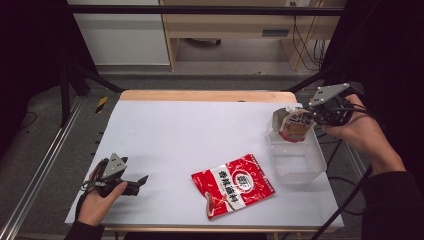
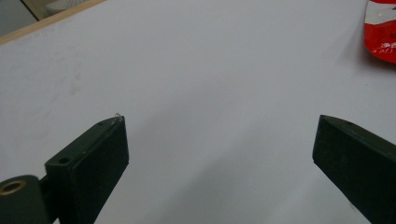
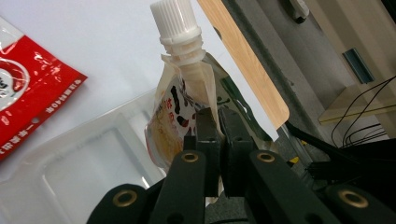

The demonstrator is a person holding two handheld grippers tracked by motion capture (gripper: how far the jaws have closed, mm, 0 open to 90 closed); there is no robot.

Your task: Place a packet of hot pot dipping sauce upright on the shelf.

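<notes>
My right gripper is shut on the edge of a spouted sauce pouch, beige with dark lettering and a white screw cap. It holds the pouch over the far end of a clear plastic tub at the table's right side. In the right gripper view my gripper pinches the pouch just above the tub. A red and white packet lies flat near the front centre. At the front left my left gripper rests low over the white table, its jaws open and bare.
The white table top has a wooden strip along its far edge. Black frame bars stand at the left and right. Cables trail off the right side past the person's sleeve. A corner of the red packet shows beyond the left jaws.
</notes>
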